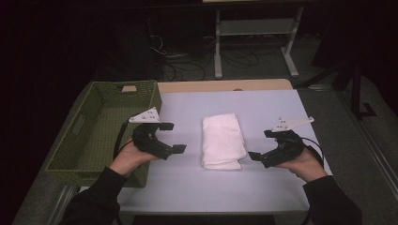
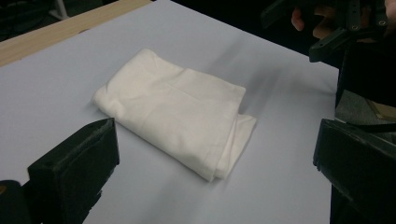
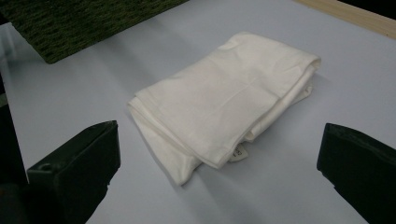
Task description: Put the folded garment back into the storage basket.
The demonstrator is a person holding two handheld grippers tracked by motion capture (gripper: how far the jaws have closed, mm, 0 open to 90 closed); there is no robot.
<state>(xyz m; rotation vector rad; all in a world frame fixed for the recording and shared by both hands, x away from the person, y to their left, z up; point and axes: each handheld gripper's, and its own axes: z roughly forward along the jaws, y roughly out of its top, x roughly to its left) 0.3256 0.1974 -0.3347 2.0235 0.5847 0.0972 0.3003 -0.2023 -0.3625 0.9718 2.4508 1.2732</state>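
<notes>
At the centre of a pale lavender-grey table point(image 1: 263, 108), a white cloth point(image 1: 222, 140) lies folded into a soft, thick rectangle, its layered edges loose at the near end and a small tag poking from one fold in the right gripper view. On either side of it, well apart from the fabric, a person's hands hold two black hard-plastic grippers: the left gripper point(image 1: 172, 138) and the right gripper point(image 1: 261, 145) both point inward at the cloth with jaws spread wide and nothing between them. Each carries a grey three-cornered plate on top. At the table's left edge sits an olive-green woven basket point(image 1: 87, 126), rectangular, with a cut-out handle in its far wall. Dark sleeves enter from below.
</notes>
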